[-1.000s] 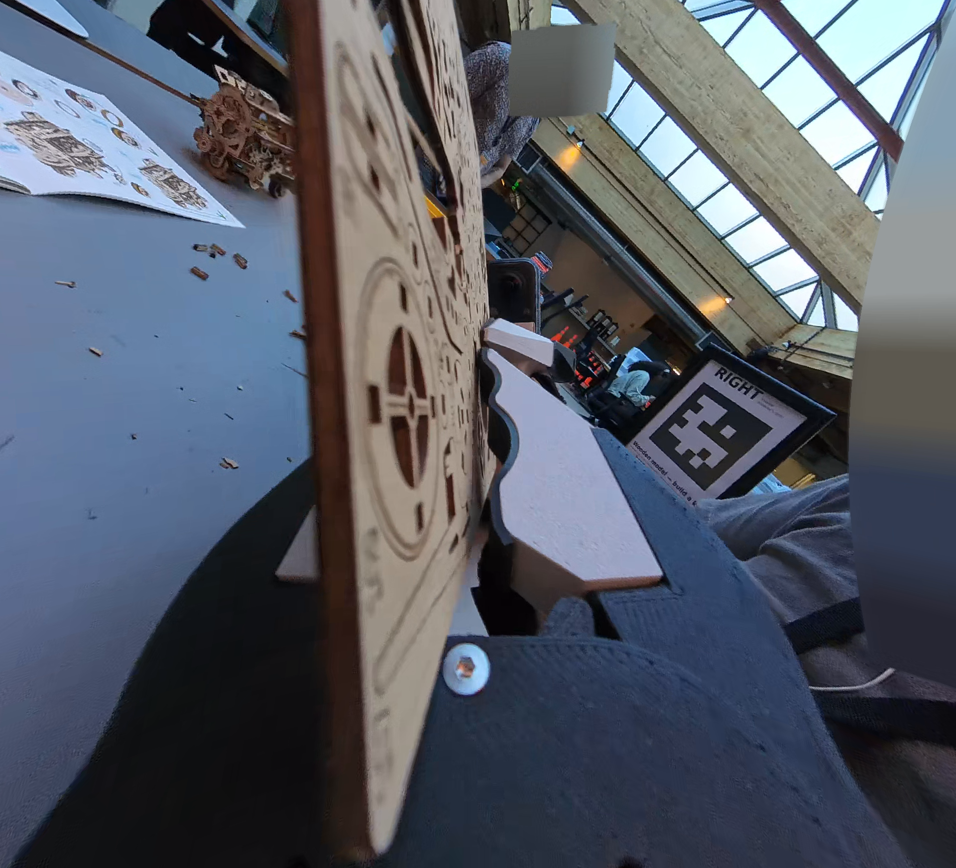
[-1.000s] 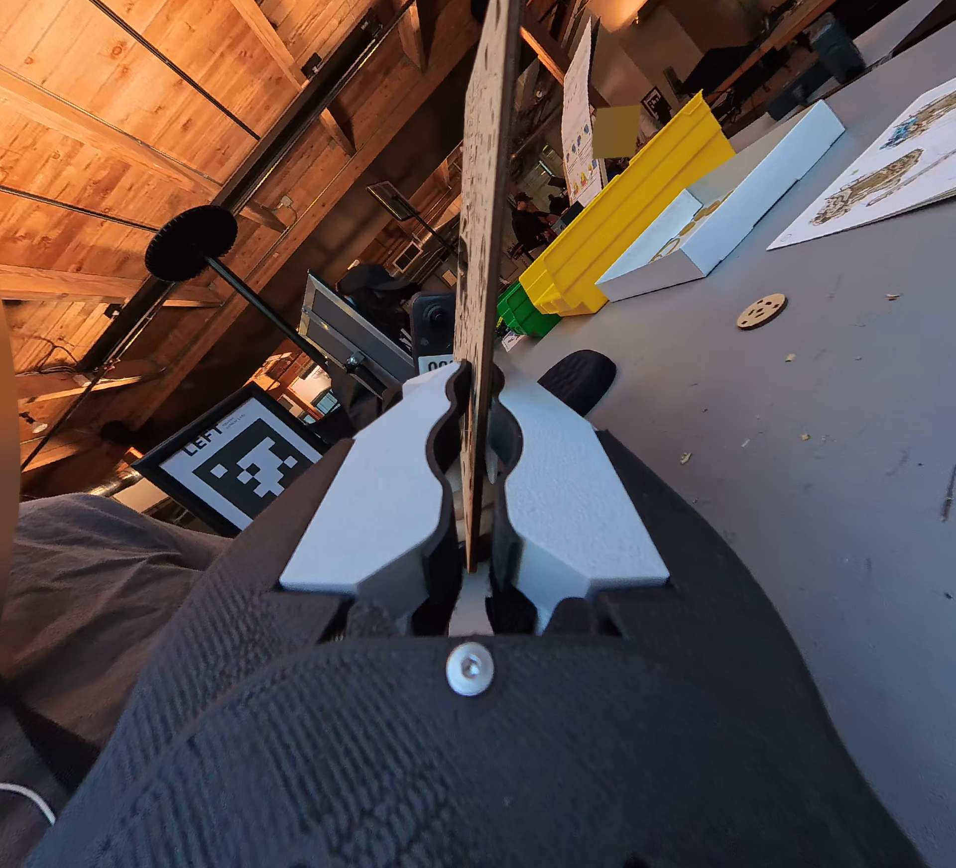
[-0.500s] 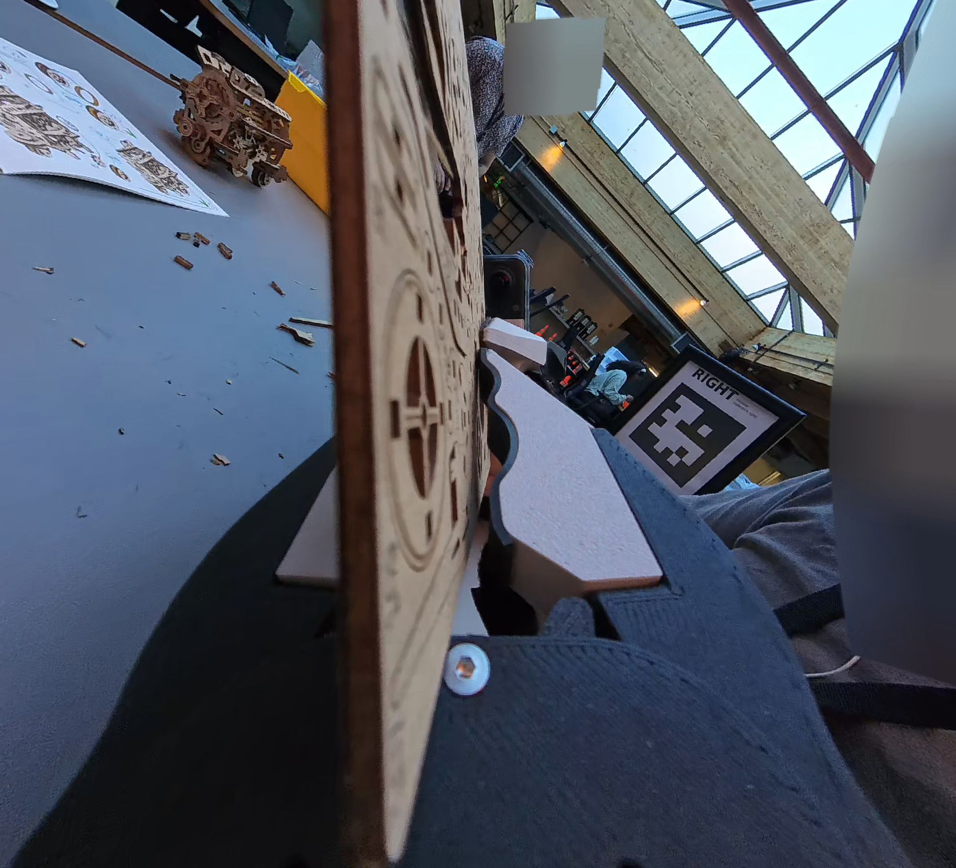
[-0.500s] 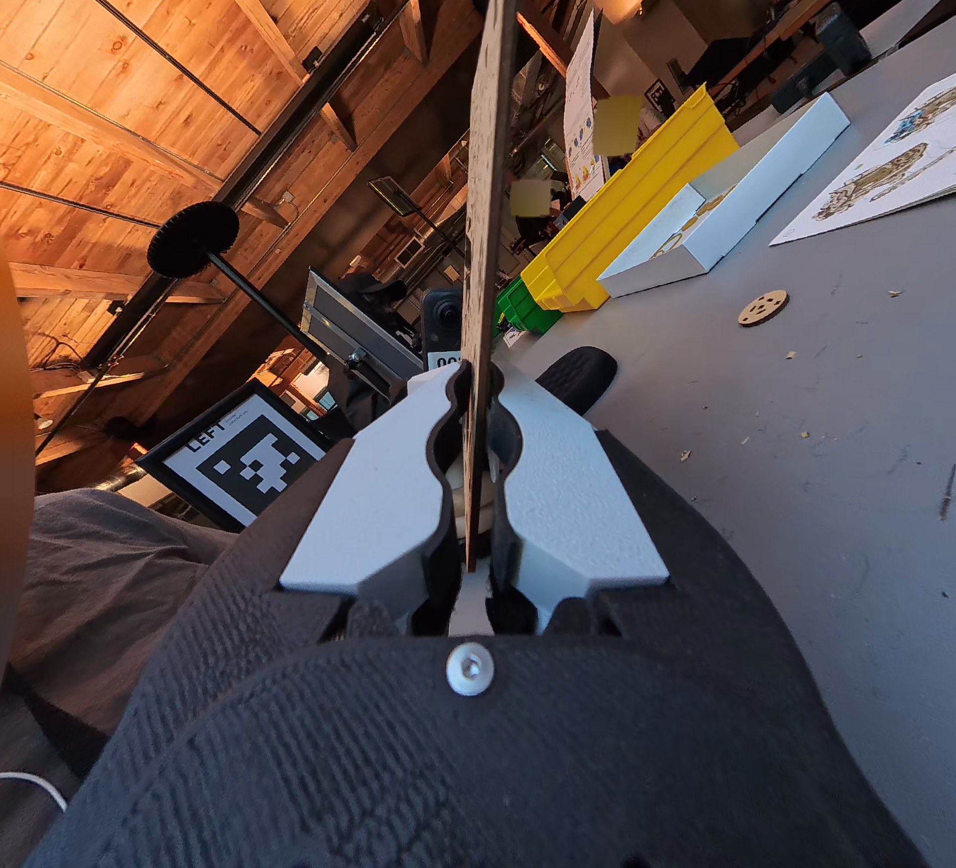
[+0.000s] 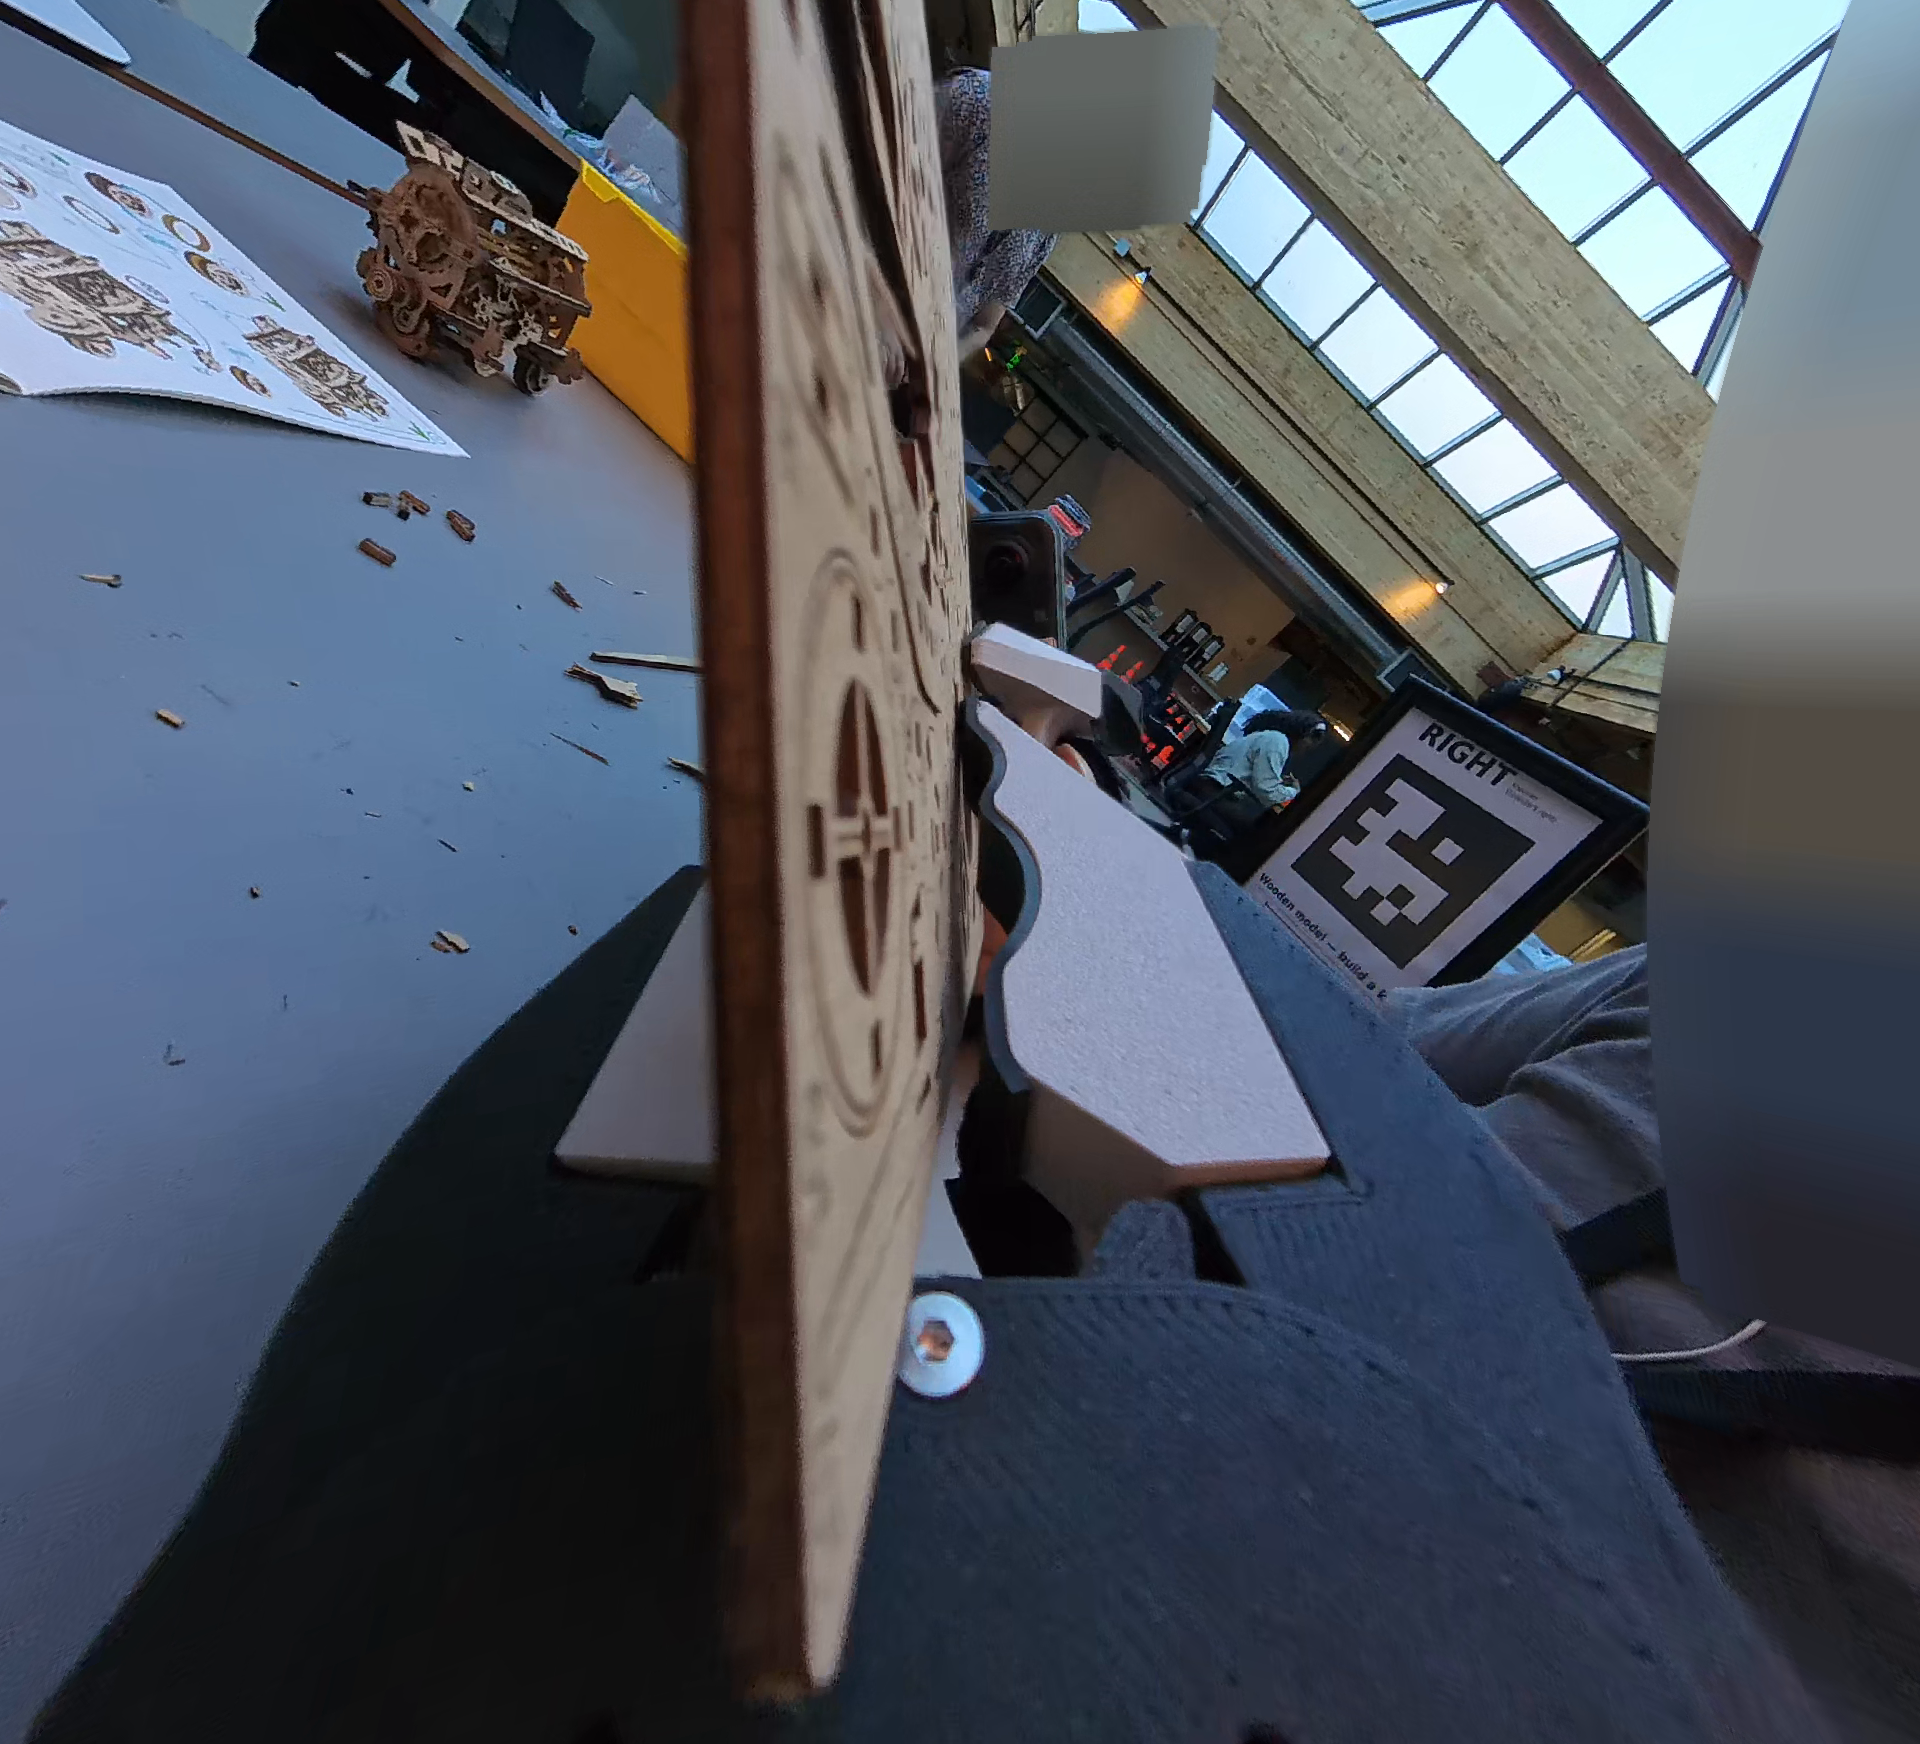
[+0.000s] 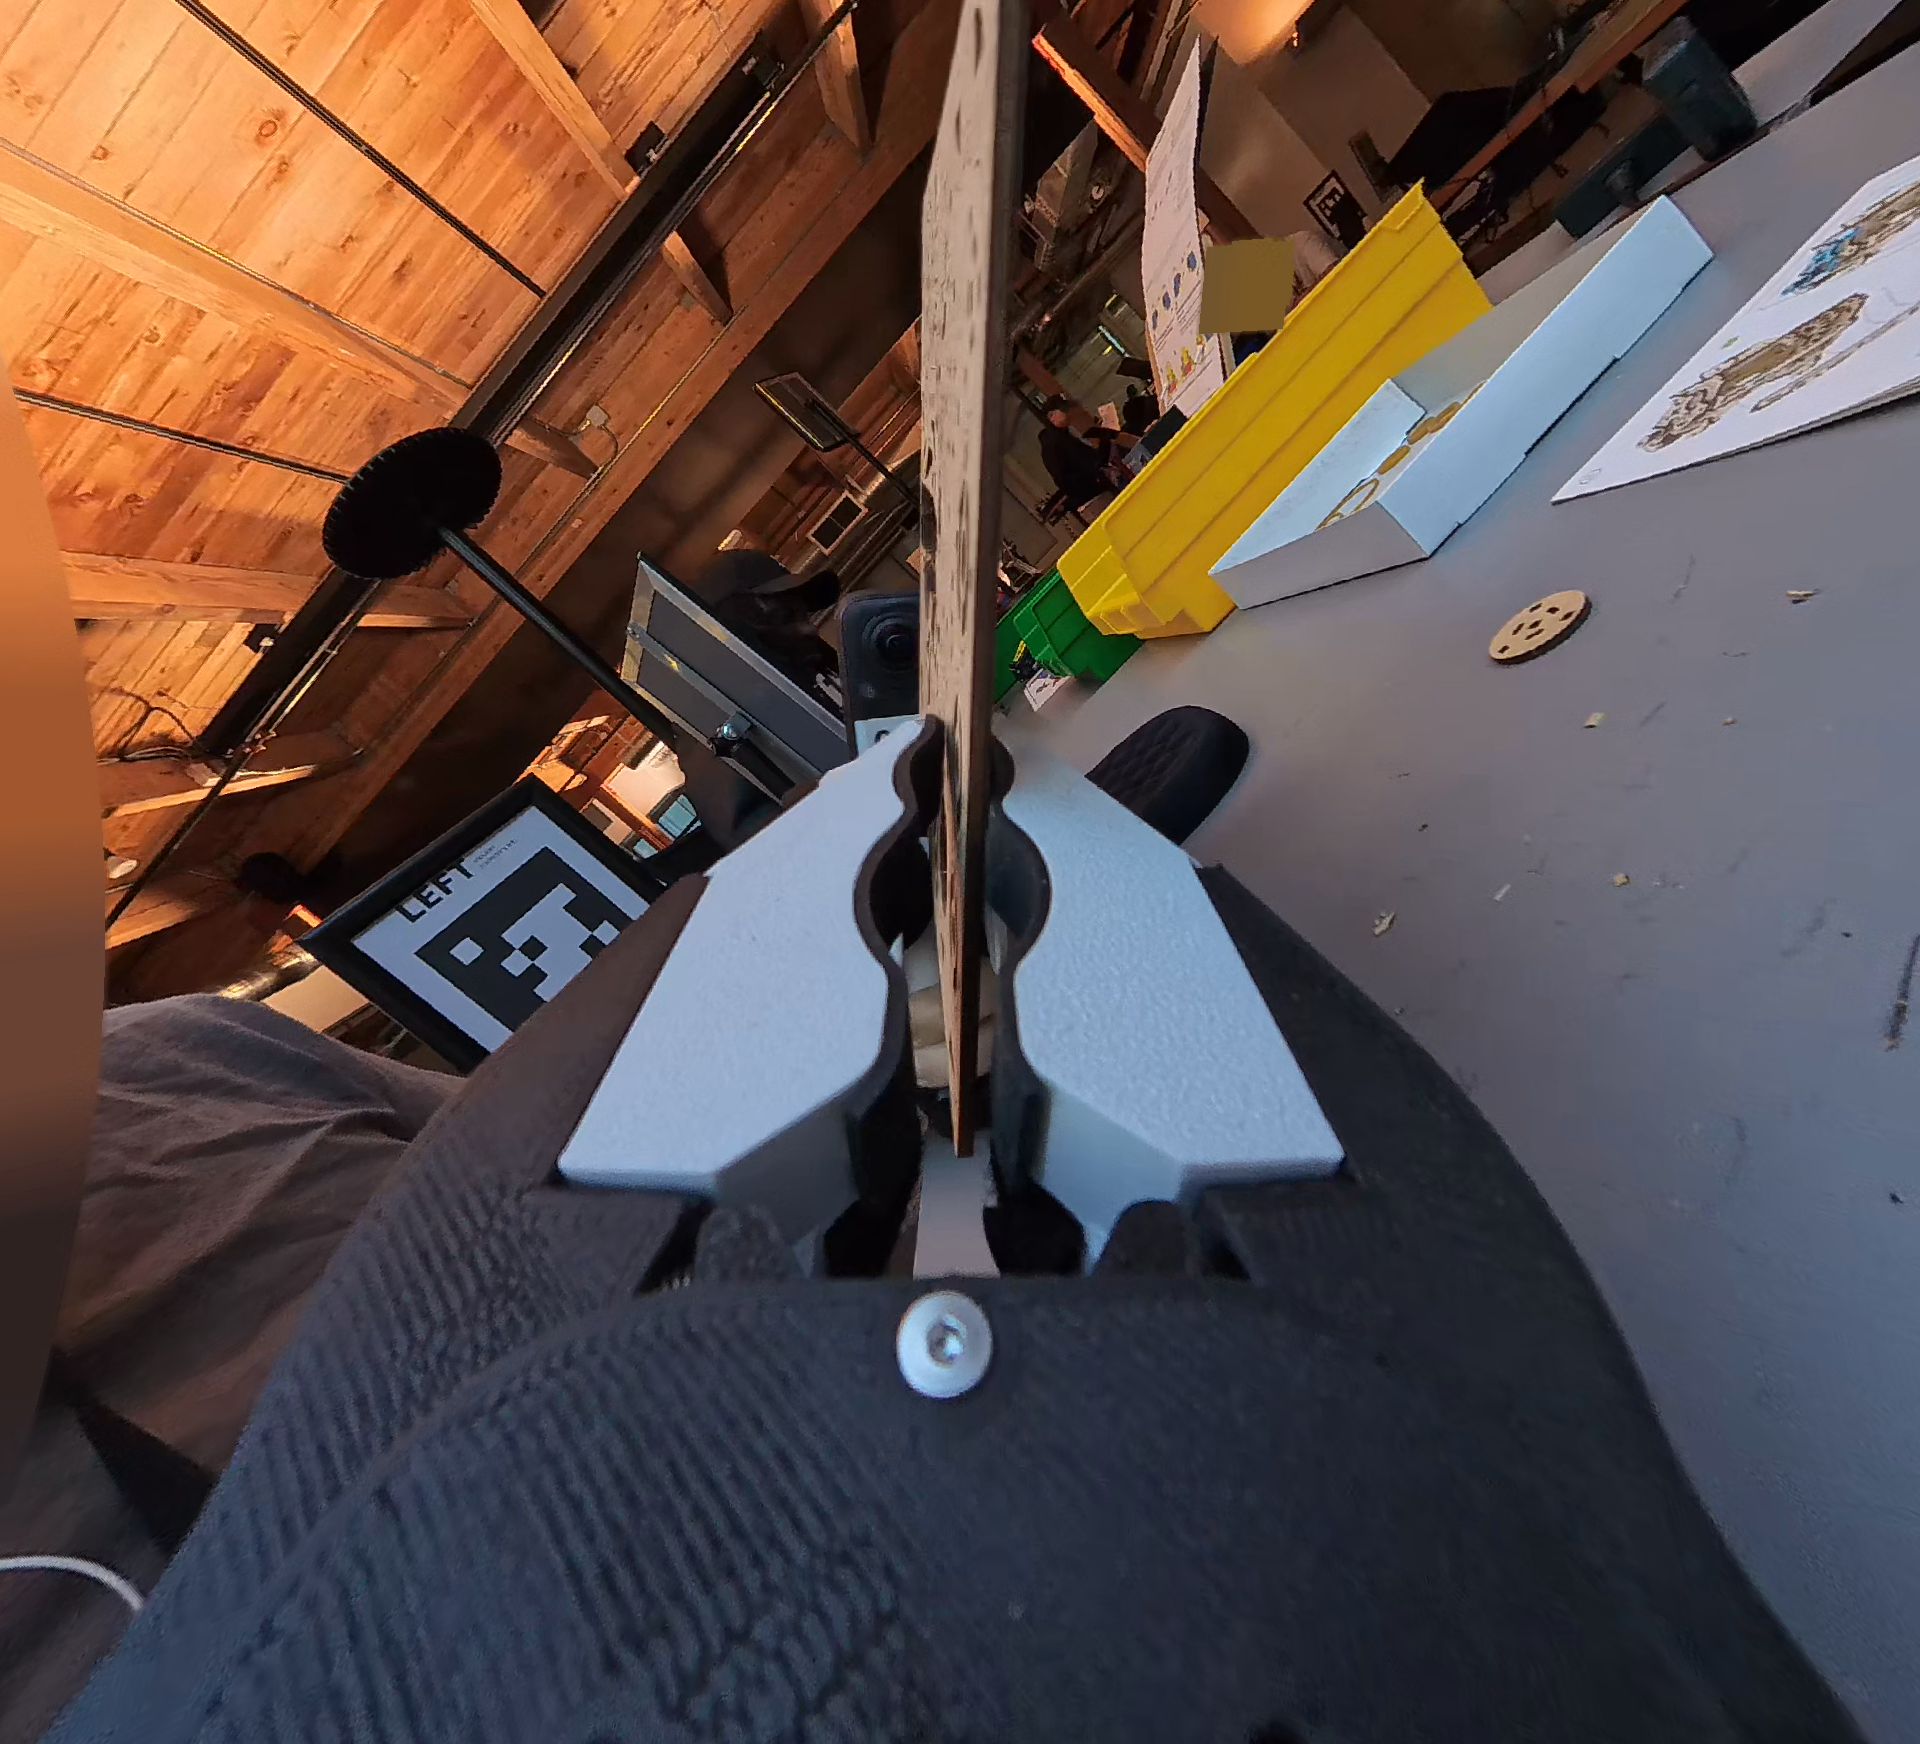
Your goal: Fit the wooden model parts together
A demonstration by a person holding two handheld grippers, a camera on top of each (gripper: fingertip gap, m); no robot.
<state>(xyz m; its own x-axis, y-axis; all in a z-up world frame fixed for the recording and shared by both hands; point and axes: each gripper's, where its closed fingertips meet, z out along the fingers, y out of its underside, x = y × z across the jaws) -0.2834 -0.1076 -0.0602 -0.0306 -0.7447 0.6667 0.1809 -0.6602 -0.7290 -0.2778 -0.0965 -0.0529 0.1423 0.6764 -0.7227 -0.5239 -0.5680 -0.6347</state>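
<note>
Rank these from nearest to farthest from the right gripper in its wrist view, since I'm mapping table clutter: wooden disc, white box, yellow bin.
Measured from the right gripper:
1. Wooden disc, lying flat on the table, right.
2. White box, beyond the disc.
3. Yellow bin, behind the box, upper right.

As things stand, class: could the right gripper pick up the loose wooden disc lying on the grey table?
Probably not yet. The right gripper is shut on the wooden sheet, so it is occupied. The wooden disc itself lies uncovered on the table.
</note>
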